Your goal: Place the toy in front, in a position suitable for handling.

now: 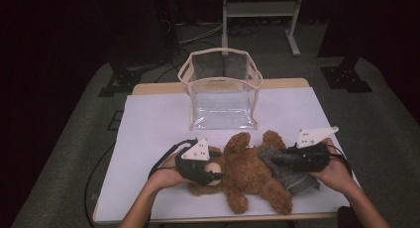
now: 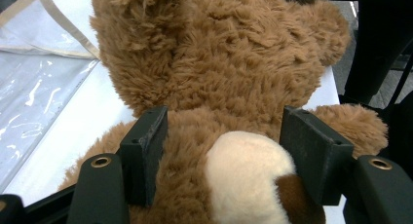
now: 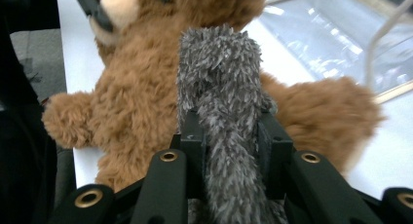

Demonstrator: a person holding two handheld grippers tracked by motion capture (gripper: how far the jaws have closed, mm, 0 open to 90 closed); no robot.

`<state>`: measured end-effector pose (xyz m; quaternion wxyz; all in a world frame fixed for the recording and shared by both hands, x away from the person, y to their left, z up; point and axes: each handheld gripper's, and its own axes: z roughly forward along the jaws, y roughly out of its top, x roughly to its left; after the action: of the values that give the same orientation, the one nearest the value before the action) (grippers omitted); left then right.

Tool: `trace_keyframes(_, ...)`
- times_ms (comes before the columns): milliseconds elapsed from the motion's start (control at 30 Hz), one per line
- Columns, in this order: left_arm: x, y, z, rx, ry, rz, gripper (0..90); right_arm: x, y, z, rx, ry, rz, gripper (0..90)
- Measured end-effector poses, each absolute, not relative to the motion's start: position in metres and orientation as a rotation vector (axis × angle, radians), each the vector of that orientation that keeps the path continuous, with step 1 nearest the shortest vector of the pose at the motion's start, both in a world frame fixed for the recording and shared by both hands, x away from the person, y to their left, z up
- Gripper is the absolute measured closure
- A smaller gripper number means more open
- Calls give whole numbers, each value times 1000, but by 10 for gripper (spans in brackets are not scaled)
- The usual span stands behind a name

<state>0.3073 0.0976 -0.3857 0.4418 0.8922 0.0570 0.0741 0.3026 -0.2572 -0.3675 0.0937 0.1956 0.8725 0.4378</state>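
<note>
Teddy bear (image 1: pixel 250 176) lies flat on the white table cover (image 1: pixel 148 129), near the front edge, head toward the person's left, legs toward the front right. Left gripper (image 2: pixel 221 151): jaws spread wide on either side of the bear's head, cream muzzle (image 2: pixel 246 177) sitting between them; both jaw faces press into the fur but there is plenty of gap left, so not clamped. In the high view the left gripper (image 1: pixel 218 174) sits at the bear's head, hand behind it. Right gripper (image 3: pixel 226 136): jaws closed tight on a grey fuzzy cloth (image 3: pixel 221 92), which runs up out of the jaws and drapes over the bear's body. High view puts the right gripper (image 1: pixel 275 157) at the bear's right side, with the grey fuzzy cloth (image 1: pixel 292 176) bunched under it, touching the bear. Clear plastic bag (image 1: pixel 223 89) with beige trim stands upright and open behind the bear, mid-table, just apart from it.
</note>
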Motion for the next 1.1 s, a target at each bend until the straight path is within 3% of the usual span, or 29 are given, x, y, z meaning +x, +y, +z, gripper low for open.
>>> trace_keyframes(200,305,96,-386,2228,137,190,350,311,-232,-341,477,2547,1322,687)
trace_keyframes(333,304,98,-387,2221,140,186,350,318,-214,-350,433,2589,1273,686)
trace_keyframes(600,305,97,-386,2229,139,189,350,322,-265,-373,637,2589,1275,674)
trace_keyframes(733,306,96,-386,2235,132,189,348,320,-279,-362,672,2565,1274,679)
trace_keyframes(900,304,96,-386,2233,131,188,348,324,-255,-340,567,2567,1285,680)
trace_keyframes(1100,303,97,-386,2239,124,187,348,345,-225,-348,539,2627,1218,680)
